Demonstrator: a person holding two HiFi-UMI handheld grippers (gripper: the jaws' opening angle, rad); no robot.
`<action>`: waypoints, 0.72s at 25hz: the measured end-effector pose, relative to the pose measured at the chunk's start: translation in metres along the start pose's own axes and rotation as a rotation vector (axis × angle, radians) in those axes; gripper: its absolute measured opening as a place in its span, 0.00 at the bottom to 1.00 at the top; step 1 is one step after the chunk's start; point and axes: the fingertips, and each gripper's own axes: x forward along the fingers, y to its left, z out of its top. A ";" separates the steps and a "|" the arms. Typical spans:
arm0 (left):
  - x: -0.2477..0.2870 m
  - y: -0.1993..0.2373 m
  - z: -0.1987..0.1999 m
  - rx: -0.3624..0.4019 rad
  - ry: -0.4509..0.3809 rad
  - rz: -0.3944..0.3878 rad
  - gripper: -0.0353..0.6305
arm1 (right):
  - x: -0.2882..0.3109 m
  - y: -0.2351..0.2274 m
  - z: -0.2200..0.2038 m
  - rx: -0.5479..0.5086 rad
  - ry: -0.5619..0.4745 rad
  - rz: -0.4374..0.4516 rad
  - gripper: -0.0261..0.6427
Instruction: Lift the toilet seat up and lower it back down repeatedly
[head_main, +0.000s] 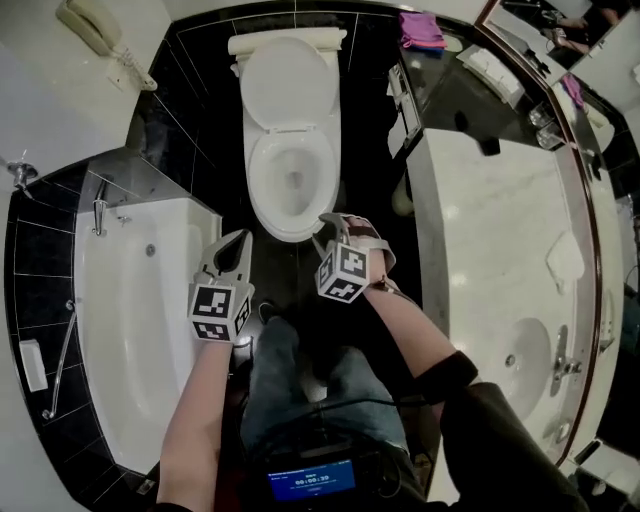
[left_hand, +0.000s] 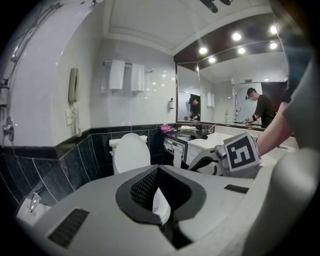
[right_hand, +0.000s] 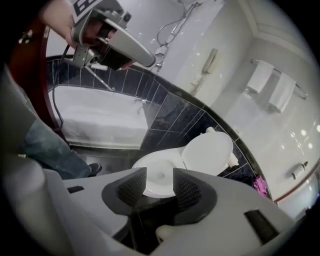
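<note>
Head view: seat (head_main: 258, 185) down, long axis running straight ahead of grippers.
Right gripper (head_main: 338, 224): spread, empty, just beside seat's front edge; nearer.
Left gripper (head_main: 238, 240): pressed together, empty.

**What stays out of my sight**

From my head, my right claw (head_main: 335, 222) covers a bit of the front rim of the white ceramic toilet bowl (head_main: 290, 190). My arms and knees hide much of the black tiled floor (head_main: 290, 268) before it. The print on the small blue-lit screen (head_main: 312, 482) at my waist is too small to read. My dark right sleeve (head_main: 480, 420) hides the near corner of the pale marble bench (head_main: 480, 250). Looking along my left claw (head_main: 241, 238), its grey body blocks nearly all of the bowl below the raised white oval lid (left_hand: 131, 152). In the right claw's view, the top edge cuts off my left claw's marker cube.
</note>
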 end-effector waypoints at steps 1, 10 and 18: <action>0.009 0.002 -0.013 -0.001 0.006 -0.003 0.03 | 0.019 0.009 -0.006 -0.029 0.012 0.014 0.34; 0.098 0.030 -0.138 -0.024 -0.004 -0.007 0.03 | 0.189 0.087 -0.066 -0.193 0.082 0.112 0.47; 0.168 0.046 -0.237 -0.059 -0.016 -0.003 0.03 | 0.302 0.130 -0.108 -0.263 0.101 0.120 0.42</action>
